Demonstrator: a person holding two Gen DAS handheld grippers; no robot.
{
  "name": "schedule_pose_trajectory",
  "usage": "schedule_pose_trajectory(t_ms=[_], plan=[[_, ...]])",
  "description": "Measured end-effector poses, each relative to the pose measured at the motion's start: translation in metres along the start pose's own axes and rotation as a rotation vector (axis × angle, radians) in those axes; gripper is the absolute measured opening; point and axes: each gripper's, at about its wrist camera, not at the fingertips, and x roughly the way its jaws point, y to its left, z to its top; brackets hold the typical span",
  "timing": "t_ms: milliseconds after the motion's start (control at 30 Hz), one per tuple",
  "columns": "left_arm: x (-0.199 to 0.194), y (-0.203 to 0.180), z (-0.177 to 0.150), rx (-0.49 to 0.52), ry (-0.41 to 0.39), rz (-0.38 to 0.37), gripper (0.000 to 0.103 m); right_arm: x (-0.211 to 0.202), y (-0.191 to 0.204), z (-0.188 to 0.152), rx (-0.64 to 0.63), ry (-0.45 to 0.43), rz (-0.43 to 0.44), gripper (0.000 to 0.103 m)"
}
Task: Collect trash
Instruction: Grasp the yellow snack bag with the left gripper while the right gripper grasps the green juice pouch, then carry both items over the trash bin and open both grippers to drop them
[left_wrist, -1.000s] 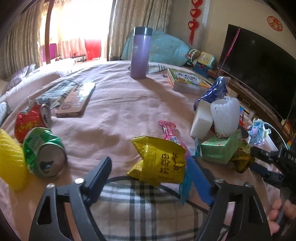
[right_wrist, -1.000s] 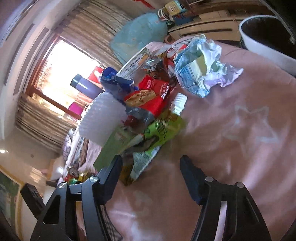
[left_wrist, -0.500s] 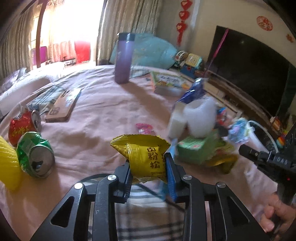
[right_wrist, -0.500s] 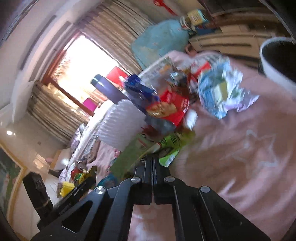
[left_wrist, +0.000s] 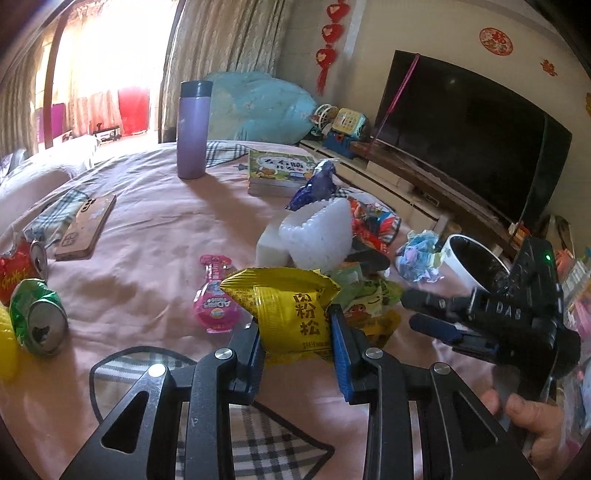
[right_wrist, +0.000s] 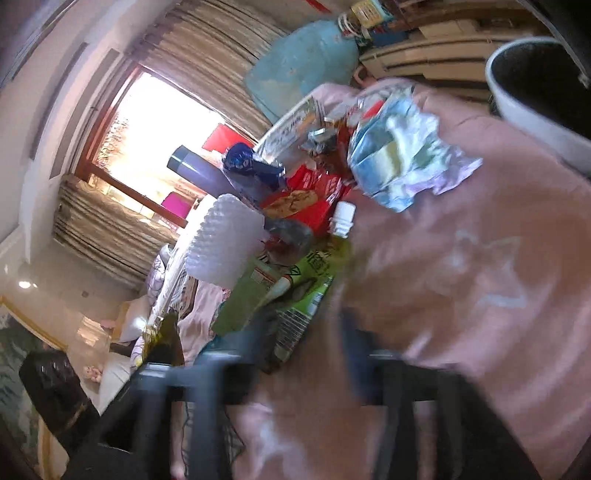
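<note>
My left gripper (left_wrist: 295, 328) is shut on a yellow snack packet (left_wrist: 291, 295), held just above the pink bedspread (left_wrist: 155, 229). A heap of trash lies beyond it: white foam netting (left_wrist: 317, 236), a red wrapper (left_wrist: 373, 221), a green packet (right_wrist: 310, 280) and crumpled blue paper (left_wrist: 421, 254). My right gripper (left_wrist: 424, 314) hovers at that heap's near edge. In the right wrist view the right gripper (right_wrist: 306, 339) is blurred, its jaws opening with nothing between them. A white bin with a black liner (left_wrist: 461, 254) stands past the bed's edge.
Two crushed cans (left_wrist: 37, 317) and a pink pouch (left_wrist: 214, 295) lie at the left. A purple flask (left_wrist: 194, 129), a phone (left_wrist: 86, 229) and a book (left_wrist: 280, 173) rest farther back. A television (left_wrist: 469, 140) stands at the right.
My left gripper closed on the yellow packet and lifted it slightly. My right gripper shut half a second ago and now stands apart again.
</note>
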Motion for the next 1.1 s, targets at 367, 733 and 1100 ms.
schedule_pose_trajectory(t_ms=[367,733,1100], plan=[[0.005,-0.003,0.007,-0.008,0.006,-0.001,0.03,0.042,0.016,0.002,-0.049,0.094,-0.016,0.023],[0.018,-0.072,0.008,0.068,0.055,-0.162,0.03,-0.061,0.0,-0.012,-0.178,-0.073,-0.068,0.022],[0.064,-0.155,0.018,0.192,0.146,-0.286,0.03,-0.143,-0.065,0.004,-0.125,-0.229,-0.219,0.022]])
